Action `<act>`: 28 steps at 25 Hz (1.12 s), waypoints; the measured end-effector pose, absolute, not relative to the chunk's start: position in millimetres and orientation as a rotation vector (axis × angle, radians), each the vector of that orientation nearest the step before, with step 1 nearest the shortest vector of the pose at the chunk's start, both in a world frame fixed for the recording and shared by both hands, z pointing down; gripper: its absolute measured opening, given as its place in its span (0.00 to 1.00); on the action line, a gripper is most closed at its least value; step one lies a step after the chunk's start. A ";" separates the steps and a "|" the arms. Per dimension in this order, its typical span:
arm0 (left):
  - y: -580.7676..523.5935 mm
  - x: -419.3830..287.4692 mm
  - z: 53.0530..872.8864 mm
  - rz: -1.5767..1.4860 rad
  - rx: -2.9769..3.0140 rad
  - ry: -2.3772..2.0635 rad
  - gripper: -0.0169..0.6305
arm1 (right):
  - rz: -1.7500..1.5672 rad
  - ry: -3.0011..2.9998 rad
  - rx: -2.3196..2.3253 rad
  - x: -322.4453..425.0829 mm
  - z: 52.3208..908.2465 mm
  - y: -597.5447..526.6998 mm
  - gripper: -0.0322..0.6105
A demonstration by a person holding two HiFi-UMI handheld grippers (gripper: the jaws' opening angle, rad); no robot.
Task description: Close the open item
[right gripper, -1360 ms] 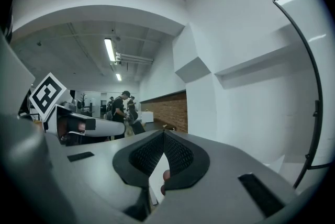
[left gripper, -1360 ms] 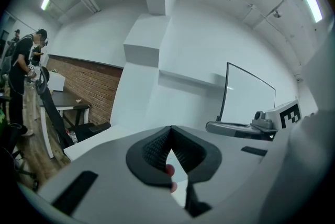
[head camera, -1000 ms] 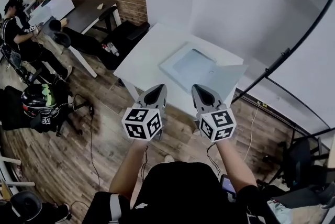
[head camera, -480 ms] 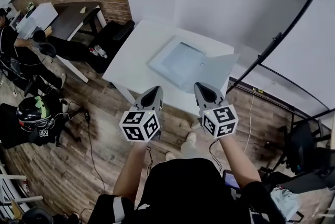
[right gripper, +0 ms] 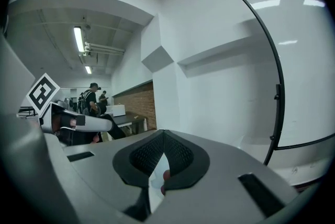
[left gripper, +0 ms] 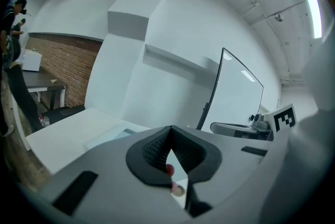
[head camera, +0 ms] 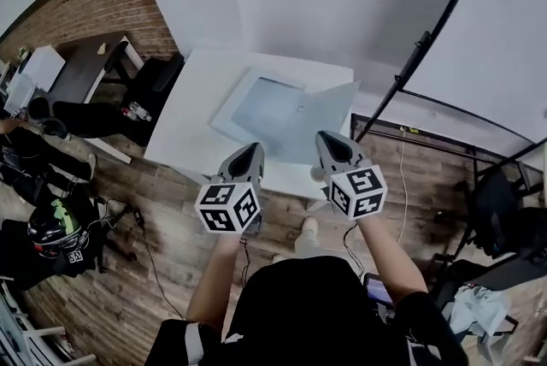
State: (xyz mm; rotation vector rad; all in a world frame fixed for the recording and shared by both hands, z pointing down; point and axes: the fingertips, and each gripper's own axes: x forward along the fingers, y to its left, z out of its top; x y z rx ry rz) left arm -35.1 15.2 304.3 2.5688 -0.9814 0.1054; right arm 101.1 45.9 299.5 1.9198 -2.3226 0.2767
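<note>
The open item [head camera: 267, 106] is a flat, pale blue-grey case lying on a white table [head camera: 188, 112]. Its lid [head camera: 323, 118] is folded out flat toward the right. My left gripper [head camera: 249, 152] hovers over the table's near edge, just short of the case, jaws together and empty. To its right, my right gripper [head camera: 329, 142] hangs at the lid's near corner, also shut and empty. In the left gripper view the gripper [left gripper: 170, 136] points over the table [left gripper: 63, 131] at the wall. The right gripper view shows its gripper [right gripper: 163, 139] aimed at the white wall.
A white wall rises right behind the table. A black curved frame pole [head camera: 419, 56] stands at the table's right end. A dark desk [head camera: 85, 69] and seated people are far left, and a helmet [head camera: 51, 223] and cables lie on the wooden floor.
I have stepped closer: the table and the open case have slid down and toward the middle of the head view, nearer both grippers. The grippers keep their pose and stay shut.
</note>
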 end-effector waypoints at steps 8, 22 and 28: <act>4.2 27.2 316.1 0.162 2.599 -0.883 0.04 | 0.348 -2.240 2.004 159.8 320.5 40.8 0.11; -8.7 101.5 351.7 0.301 2.598 -0.784 0.04 | 0.506 -2.109 2.061 235.8 379.0 33.9 0.11; -19.6 124.7 367.3 0.341 2.585 -0.772 0.04 | 0.579 -2.077 2.037 256.8 407.9 23.7 0.11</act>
